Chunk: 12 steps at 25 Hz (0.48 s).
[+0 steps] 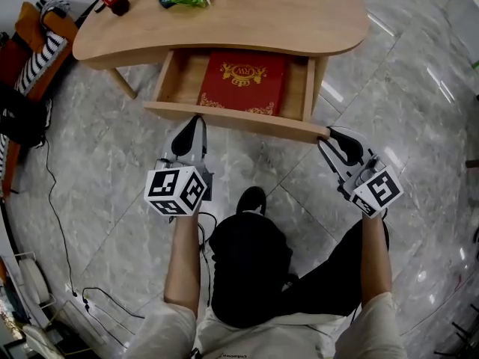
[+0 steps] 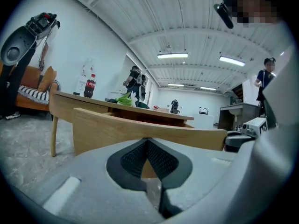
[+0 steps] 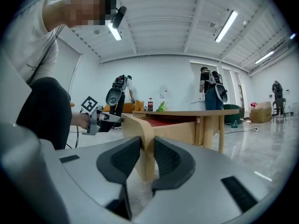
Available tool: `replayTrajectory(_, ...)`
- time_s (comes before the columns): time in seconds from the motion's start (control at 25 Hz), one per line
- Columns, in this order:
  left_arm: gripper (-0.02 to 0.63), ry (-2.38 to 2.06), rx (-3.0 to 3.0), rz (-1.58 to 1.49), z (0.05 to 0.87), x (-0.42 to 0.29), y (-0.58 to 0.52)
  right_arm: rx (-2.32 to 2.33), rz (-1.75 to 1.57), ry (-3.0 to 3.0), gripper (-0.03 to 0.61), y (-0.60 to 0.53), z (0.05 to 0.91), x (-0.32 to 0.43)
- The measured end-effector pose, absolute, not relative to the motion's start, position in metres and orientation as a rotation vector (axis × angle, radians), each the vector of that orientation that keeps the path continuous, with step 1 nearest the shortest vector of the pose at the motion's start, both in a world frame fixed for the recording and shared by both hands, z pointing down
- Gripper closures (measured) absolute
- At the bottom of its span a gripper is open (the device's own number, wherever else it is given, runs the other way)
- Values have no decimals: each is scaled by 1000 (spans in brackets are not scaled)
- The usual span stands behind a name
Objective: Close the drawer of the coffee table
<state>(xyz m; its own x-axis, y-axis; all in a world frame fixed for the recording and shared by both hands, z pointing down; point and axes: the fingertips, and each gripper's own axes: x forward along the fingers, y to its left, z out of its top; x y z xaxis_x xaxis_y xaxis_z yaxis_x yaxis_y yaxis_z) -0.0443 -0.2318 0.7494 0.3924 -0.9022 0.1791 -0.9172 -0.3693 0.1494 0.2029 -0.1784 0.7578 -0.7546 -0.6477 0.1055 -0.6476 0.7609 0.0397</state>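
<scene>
- The drawer [image 1: 182,81] of the coffee table [image 1: 299,17] stands pulled out toward you at 12 o'clock. A flat red box [image 1: 243,81] lies inside it.
- Your left gripper [image 1: 197,120] sits at 11 o'clock. Its jaws are together with nothing between them. The tips are at or just short of the drawer front [image 1: 247,120]; contact cannot be confirmed.
- Your right gripper [image 3: 145,143] sits at 1 o'clock. Its jaws are closed narrow on the right end of the drawer front, one pad on each face of the board.
- Expect the drawer front to behave as rigid wood that will not flex under the pads. Its smooth finish may let them slide.
- The contents look light, so moderate force should probably move the drawer.
- Push on the front face toward 12 o'clock, evenly at both ends. Uneven force may rack the drawer in its guides.
- Release the right-end hold before the board reaches the table leg [image 1: 320,69], or the jaws may be pinched.
</scene>
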Motion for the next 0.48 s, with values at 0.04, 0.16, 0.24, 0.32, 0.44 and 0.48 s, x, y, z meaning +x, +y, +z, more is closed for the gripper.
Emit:
replayTrajectory(0.04,604,-1608,2430,104,748,-44,-233,1053,2,-2839,477,-180,756,204)
replayTrajectory(0.16,604,-1597,2432,112,747,-41,-235,1070,16,-2832,476,-185,755,207)
replayTrajectory(0.24,604,-1591,2433,107,747,-38,-242,1076,24,-2827,474,-195,754,210)
replayTrajectory(0.32,604,-1585,2438,118,747,-35,-252,1078,30,-2820,474,-205,754,213)
replayTrajectory(0.44,604,-1569,2441,131,747,-34,-255,1081,38,-2810,472,-208,755,214)
replayTrajectory(0.48,604,-1564,2443,131,747,-34,-256,1082,40,-2807,472,-209,755,214)
